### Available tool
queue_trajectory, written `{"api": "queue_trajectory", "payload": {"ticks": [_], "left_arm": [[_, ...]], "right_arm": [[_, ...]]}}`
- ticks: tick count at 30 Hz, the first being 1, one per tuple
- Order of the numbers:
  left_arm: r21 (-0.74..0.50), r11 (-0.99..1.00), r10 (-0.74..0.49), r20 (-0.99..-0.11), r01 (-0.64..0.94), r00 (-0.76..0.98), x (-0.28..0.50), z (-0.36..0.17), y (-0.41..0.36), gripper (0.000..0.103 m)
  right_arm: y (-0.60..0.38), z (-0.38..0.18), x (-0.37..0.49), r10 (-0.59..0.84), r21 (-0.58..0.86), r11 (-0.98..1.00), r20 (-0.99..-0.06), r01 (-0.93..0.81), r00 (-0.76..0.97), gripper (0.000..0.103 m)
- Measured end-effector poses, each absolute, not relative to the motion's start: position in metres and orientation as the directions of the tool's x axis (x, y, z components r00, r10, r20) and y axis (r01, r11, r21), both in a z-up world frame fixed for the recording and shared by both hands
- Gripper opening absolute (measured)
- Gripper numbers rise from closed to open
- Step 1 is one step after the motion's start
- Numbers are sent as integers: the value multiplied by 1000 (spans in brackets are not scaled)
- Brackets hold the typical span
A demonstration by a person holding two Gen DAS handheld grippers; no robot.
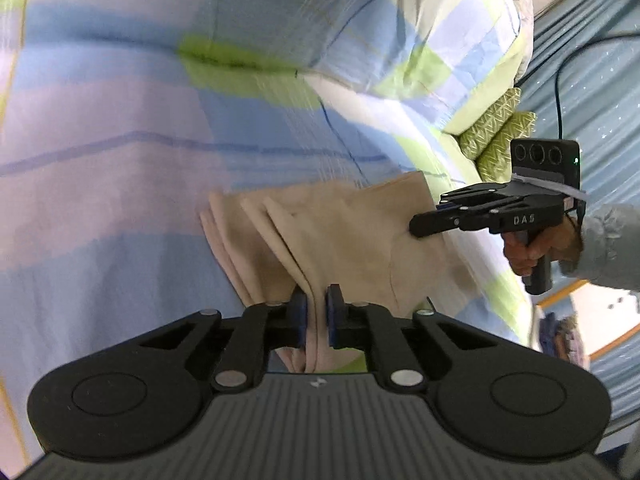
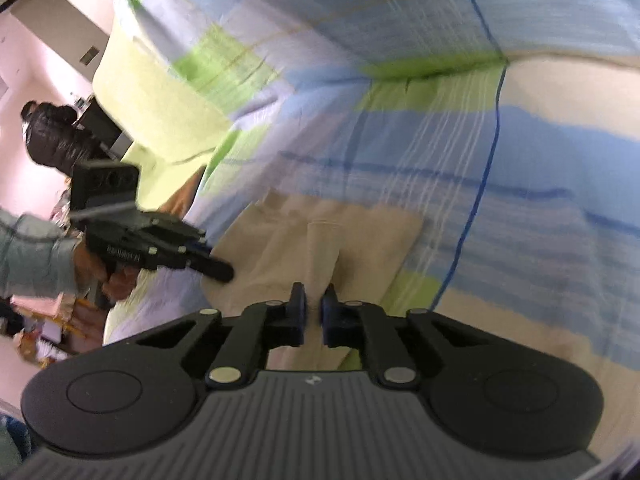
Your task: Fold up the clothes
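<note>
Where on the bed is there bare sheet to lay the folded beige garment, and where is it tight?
Bare checked sheet spreads wide beyond the beige garment, up to the bedding bundle. More lies past the garment's far edge in the right wrist view. It is crowded at the garment, where the left gripper pinches a fold and the right gripper hovers.

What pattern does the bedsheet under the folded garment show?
Broad checks of pale blue, white and lime green on the cotton bedsheet, clearest in the right wrist view.

Ahead of both tools the bed (image 1: 100,128) lies flat and open beyond the garment (image 1: 340,236). A pillow (image 1: 448,40) rises further ahead of the left tool (image 1: 316,312), and the right tool (image 1: 420,228) stands to its right.
</note>
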State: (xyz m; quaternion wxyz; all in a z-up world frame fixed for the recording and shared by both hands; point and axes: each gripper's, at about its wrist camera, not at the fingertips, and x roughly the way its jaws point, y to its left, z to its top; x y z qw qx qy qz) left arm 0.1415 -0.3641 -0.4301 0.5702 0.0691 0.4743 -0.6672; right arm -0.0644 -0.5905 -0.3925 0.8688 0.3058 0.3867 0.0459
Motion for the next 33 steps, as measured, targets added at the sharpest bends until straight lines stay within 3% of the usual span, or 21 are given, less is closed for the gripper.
{"api": "queue_trajectory", "payload": {"ticks": [9, 15, 20, 21, 22, 23, 24, 28, 31, 33], "left_arm": [[-457, 128, -715, -658, 880, -237, 139, -431, -357, 8], [-409, 153, -717, -672, 900, -183, 135, -438, -357, 9], [-405, 216, -679, -716, 889, -161, 135, -441, -364, 19], [-388, 232, -666, -732, 892, -145, 135, -434, -365, 21], [-357, 248, -650, -751, 901, -118, 135, -426, -365, 22], [-338, 256, -641, -761, 906, -103, 134, -422, -366, 21], [-297, 270, -629, -775, 916, -65, 133, -409, -366, 22], [-280, 222, -664, -745, 934, -65, 121, -376, -371, 22], [-258, 174, -655, -751, 950, -84, 105, -378, -381, 23], [-230, 195, -608, -791, 953, -66, 99, -402, -391, 23]], "right_arm": [[-598, -403, -41, 243, 512, 834, -673, 203, 698, 7], [-601, -405, -45, 184, 502, 838, -630, 215, 754, 7], [-598, -423, -38, 141, 469, 831, -698, 299, 702, 7], [-597, -422, -37, 127, 460, 831, -703, 312, 699, 11], [-596, -418, -35, 108, 438, 838, -718, 325, 688, 22], [-595, -417, -35, 100, 429, 841, -723, 330, 684, 42], [-592, -407, -36, 9, 342, 859, -755, 381, 656, 45], [-582, -378, -46, -149, 211, 875, -739, 435, 657, 42], [-558, -353, -56, -122, 226, 907, -667, 356, 735, 24], [-543, -353, -56, -72, 237, 922, -674, 307, 736, 18]]}}
